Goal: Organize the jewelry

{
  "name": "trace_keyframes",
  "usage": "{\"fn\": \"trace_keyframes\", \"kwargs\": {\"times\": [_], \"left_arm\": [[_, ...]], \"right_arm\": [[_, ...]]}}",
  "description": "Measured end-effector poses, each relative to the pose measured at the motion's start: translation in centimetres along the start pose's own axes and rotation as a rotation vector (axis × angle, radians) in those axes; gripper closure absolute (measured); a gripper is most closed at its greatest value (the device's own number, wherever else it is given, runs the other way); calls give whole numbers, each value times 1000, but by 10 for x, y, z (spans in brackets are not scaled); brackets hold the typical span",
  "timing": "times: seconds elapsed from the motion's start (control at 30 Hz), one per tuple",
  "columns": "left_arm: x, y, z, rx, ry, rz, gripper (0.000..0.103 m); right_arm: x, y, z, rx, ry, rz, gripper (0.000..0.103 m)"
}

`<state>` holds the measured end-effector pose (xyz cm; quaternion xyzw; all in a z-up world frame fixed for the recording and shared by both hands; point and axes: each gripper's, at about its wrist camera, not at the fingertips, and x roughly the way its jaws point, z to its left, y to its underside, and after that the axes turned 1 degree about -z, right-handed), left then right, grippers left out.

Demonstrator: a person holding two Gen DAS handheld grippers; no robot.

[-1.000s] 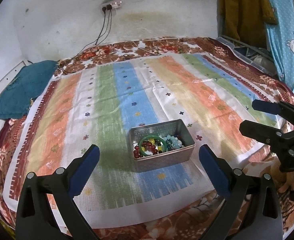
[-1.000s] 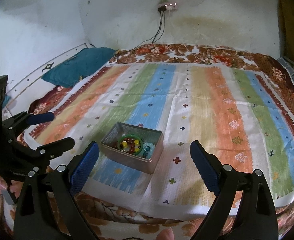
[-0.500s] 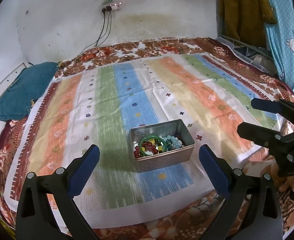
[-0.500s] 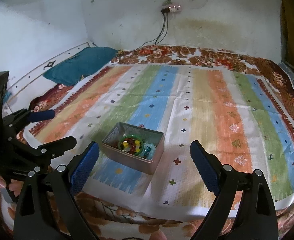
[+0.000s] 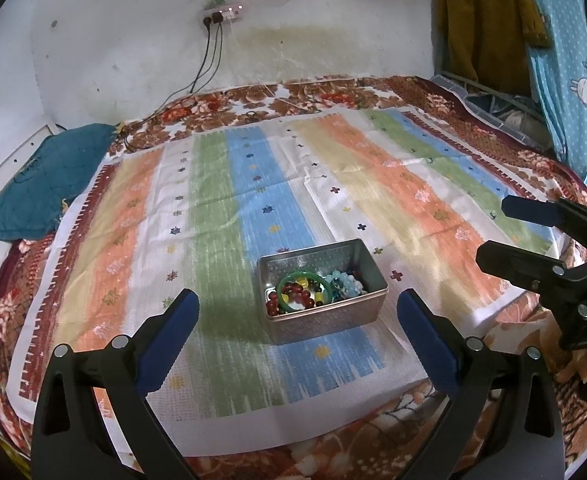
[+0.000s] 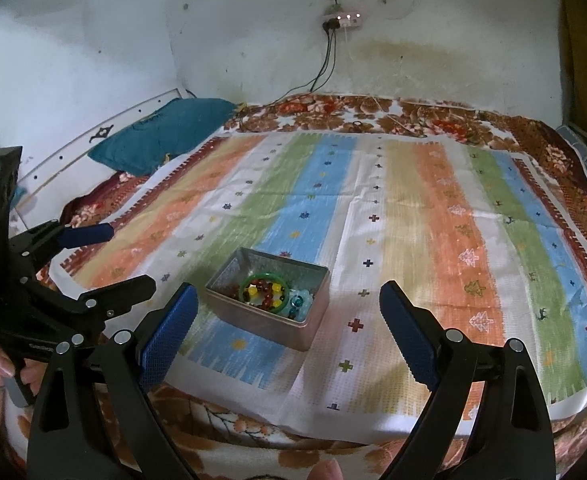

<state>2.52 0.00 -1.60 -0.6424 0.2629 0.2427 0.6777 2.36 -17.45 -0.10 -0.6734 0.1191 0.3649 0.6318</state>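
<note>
A bed (image 5: 333,96) under a floral blanket (image 5: 445,96) carries a striped cloth (image 5: 221,216), a teal pillow (image 5: 41,188) and a metal tin (image 5: 325,320)

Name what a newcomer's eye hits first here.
The silver tin near the front edge of the striped cloth, with a green bangle lying on mixed beads inside. Both grippers, left and right, hover open short of it, empty.
</note>
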Motion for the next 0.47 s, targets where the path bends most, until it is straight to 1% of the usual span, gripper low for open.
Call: {"fn": "trace_keyframes", "kwargs": {"times": [0.17, 0.47], "left_arm": [[-1, 0, 1, -1, 5, 0, 6], [3, -2, 2, 5, 14, 19, 6]], "right_arm": [[-5, 1, 3, -10, -1, -14, 10], [-4, 0, 2, 2, -10, -7, 10]]}}
